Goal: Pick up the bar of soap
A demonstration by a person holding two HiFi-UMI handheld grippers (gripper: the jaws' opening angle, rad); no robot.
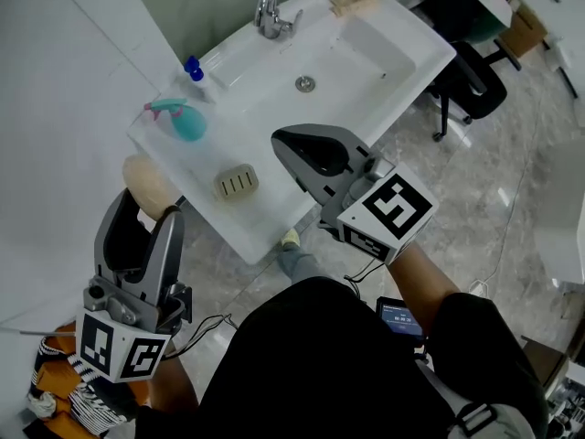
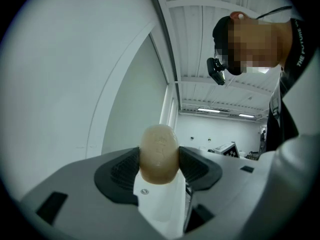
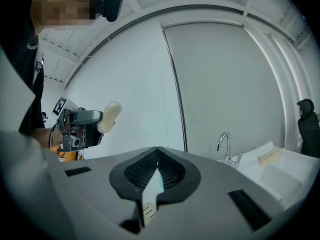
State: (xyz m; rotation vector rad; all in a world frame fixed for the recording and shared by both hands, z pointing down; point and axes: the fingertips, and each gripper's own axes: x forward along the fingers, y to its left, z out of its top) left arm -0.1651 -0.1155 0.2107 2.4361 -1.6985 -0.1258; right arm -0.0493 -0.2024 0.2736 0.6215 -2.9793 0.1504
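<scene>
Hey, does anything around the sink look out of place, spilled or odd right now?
Nothing looks spilled or broken. One thing is off its spot: the soap is clamped in the left gripper, held beyond the sink edge, while the ribbed dish lies empty. The right gripper is shut on nothing.

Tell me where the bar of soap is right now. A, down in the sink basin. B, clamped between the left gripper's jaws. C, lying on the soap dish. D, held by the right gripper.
B: the left gripper view shows the bar of soap pinched between the jaws of the left gripper, and in the head view the soap dish has nothing on it.
</scene>
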